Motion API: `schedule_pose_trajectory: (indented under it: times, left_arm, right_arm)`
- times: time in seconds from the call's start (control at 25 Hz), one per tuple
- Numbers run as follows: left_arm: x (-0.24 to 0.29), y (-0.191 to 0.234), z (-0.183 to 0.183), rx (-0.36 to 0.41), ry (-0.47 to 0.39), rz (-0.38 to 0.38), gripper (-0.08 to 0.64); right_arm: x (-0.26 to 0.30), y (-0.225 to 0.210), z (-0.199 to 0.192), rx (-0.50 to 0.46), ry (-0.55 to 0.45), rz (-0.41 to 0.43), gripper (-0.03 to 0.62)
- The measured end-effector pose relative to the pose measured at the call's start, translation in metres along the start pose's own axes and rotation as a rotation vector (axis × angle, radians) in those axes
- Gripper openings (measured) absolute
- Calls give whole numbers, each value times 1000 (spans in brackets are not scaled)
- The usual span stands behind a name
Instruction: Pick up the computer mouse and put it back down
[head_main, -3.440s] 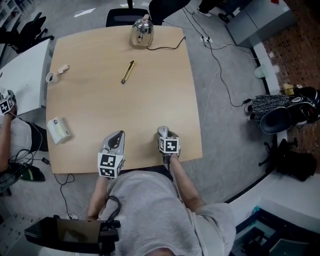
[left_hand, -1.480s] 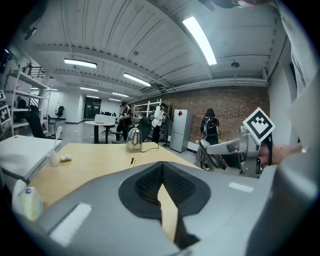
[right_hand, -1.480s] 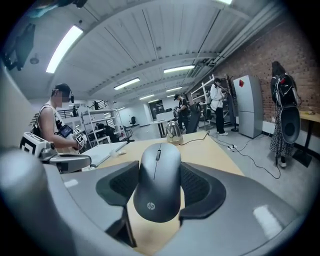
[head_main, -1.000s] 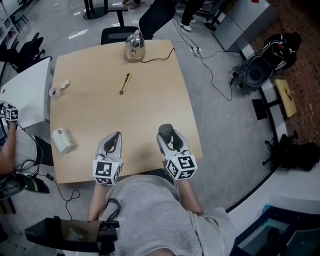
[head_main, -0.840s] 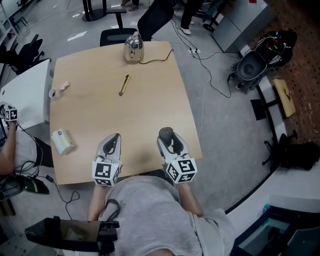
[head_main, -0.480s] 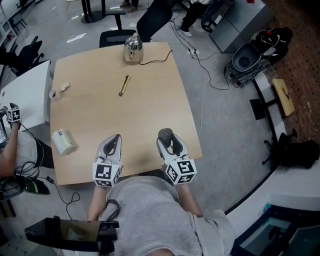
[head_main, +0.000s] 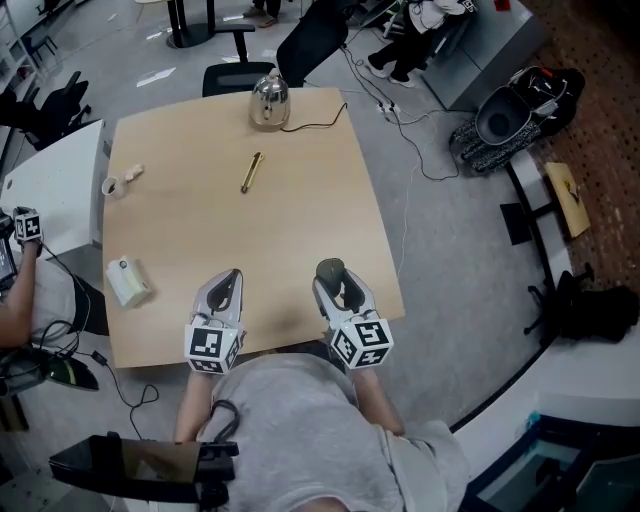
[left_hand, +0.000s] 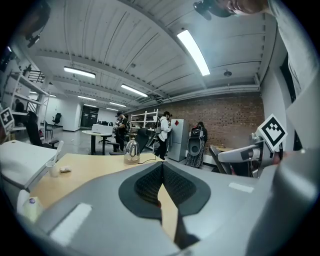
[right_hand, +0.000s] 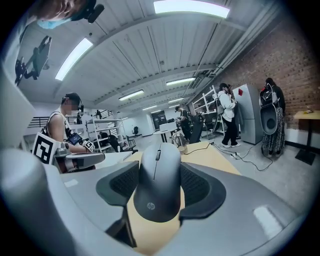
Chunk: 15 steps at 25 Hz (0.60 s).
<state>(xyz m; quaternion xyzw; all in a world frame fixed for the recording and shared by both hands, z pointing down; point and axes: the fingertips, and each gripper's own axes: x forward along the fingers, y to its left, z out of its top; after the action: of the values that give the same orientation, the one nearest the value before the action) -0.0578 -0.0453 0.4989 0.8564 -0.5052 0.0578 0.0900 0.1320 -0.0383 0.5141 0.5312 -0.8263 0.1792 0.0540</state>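
A dark grey computer mouse (right_hand: 159, 185) sits lengthwise between the pads of my right gripper (right_hand: 160, 180), which is shut on its sides. In the head view the mouse (head_main: 329, 268) and right gripper (head_main: 335, 282) are over the near right part of the wooden table (head_main: 220, 220), close to its front edge. The tan tabletop shows under the mouse. My left gripper (head_main: 226, 288) stays beside it on the left, also near the front edge. Its pads (left_hand: 150, 182) meet at the tip with nothing between them.
At the far edge stands a metal kettle (head_main: 268, 103) with a black cable (head_main: 322, 121). A gold pen-like stick (head_main: 251, 171) lies mid-table. A small cup (head_main: 112, 186) and a white box (head_main: 127, 282) sit on the left side. Another white table (head_main: 45, 185) adjoins the left.
Since the oldest frame the right gripper's marker cube has shifted nearer to me in the view, with the mouse still in the jaws. Over the last second both grippers have stayed still.
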Motion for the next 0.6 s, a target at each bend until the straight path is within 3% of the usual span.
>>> schedule_pose_trajectory:
  times: [0.6]
  left_arm:
    - [-23, 26, -25, -51, 53, 140, 20]
  right_arm:
    - [53, 46, 11, -115, 50, 184, 264]
